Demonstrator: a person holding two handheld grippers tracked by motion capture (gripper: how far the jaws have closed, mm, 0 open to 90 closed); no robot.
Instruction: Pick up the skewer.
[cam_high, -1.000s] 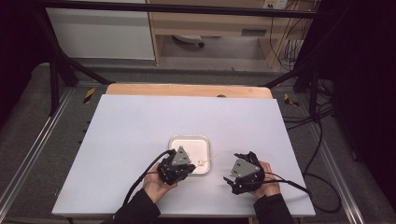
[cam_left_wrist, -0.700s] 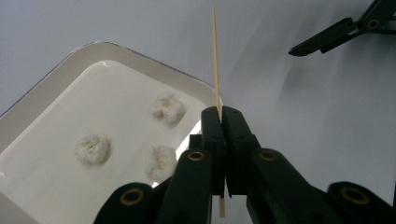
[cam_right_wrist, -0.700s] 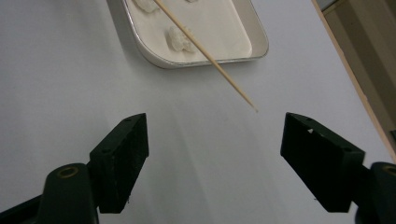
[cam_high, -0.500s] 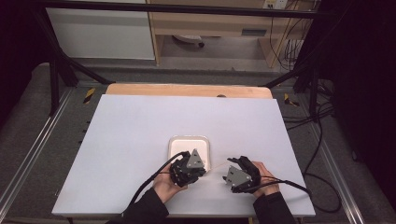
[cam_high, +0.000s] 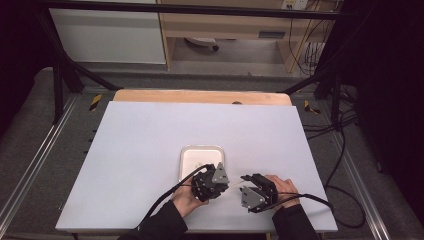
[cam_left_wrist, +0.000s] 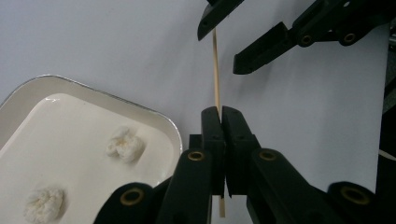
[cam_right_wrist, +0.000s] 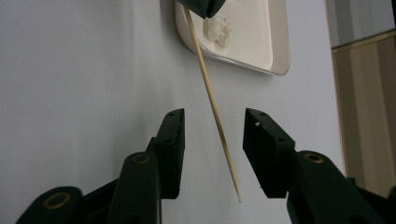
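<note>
**A thin stick held out between two waiting jaws**

While the thin wooden stick (cam_left_wrist: 216, 70) is pinched tight by the left gripper (cam_left_wrist: 222, 116), its free end is held out into the gap of the right gripper (cam_right_wrist: 212, 128). That is the one thing the next move seems to turn on. The stick is long and very thin. It is seen to run from the left gripper's closed jaws straight across to the right gripper, just above the white table (cam_high: 150, 145). In the right gripper view its pointed tip is seen low down, between the two black jaws and a little nearer the right-hand one. Neither jaw is touching it yet.

The left gripper's jaws are pressed together on the stick, with a short bit of stick poking out behind them. The right gripper's jaws are partly open and have just been closing in, with the stick between them but not squeezed.

In the high view the two grippers (cam_high: 209, 181) (cam_high: 256, 192) are seen close together near the front edge of the table, just in front of the white tray (cam_high: 202, 159). Two small white lumps (cam_left_wrist: 123, 142) are lying in the tray and are not touched.

It is judged that the stick is lined up well for the right gripper to take. Since the stick lies a bit off the middle, it may be nudged sideways when the jaws close.
</note>
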